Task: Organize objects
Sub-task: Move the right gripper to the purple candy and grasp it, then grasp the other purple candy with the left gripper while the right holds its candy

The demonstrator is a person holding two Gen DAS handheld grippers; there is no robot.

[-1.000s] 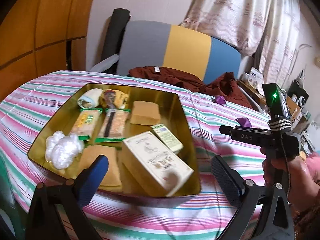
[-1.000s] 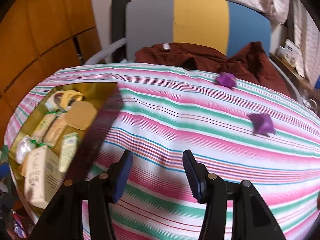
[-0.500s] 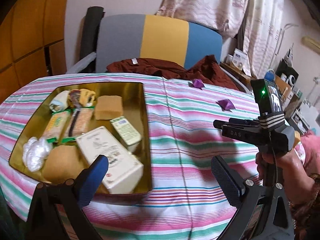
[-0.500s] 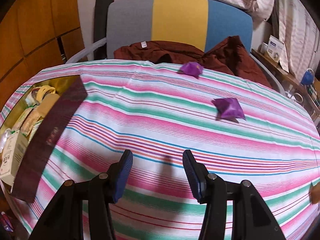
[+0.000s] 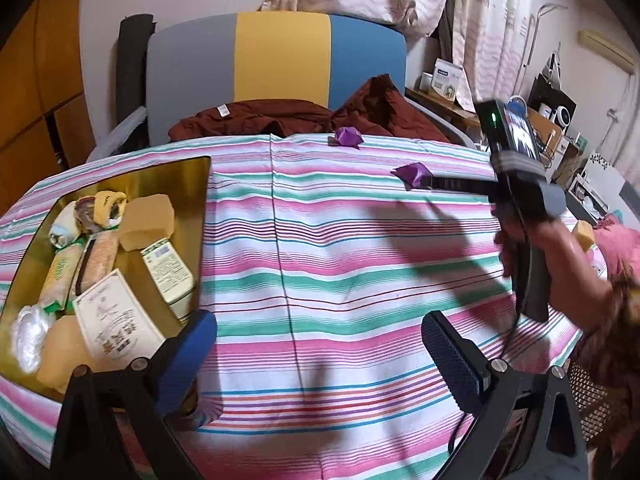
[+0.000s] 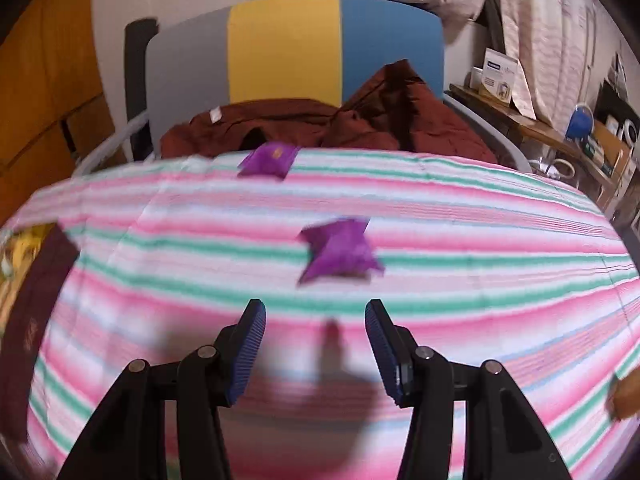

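Two purple packets lie on the striped tablecloth: the near packet (image 6: 340, 252) (image 5: 414, 172) and the far packet (image 6: 270, 159) (image 5: 347, 136) by the table's back edge. My right gripper (image 6: 316, 340) (image 5: 436, 182) hovers just short of the near packet, open, with nothing between its fingers. A hand (image 5: 552, 264) holds it. A gold tin (image 5: 160, 176) at the left holds several items: a white box (image 5: 116, 320), a green-labelled pack (image 5: 166, 268), wrapped bars and tan blocks. My left gripper (image 5: 320, 352) is open and empty over the cloth, right of the tin.
A grey, yellow and blue chair back (image 5: 280, 60) stands behind the table, with a dark red garment (image 5: 304, 116) draped at the table's far edge. Cluttered shelves (image 5: 560, 120) stand at the right. The tin's dark outer wall (image 6: 36, 312) shows at the left of the right wrist view.
Both grippers moved right across the table: the tin slid to the left of both views. The near purple packet has come close in front of the right gripper, whose jaws kept their gap.
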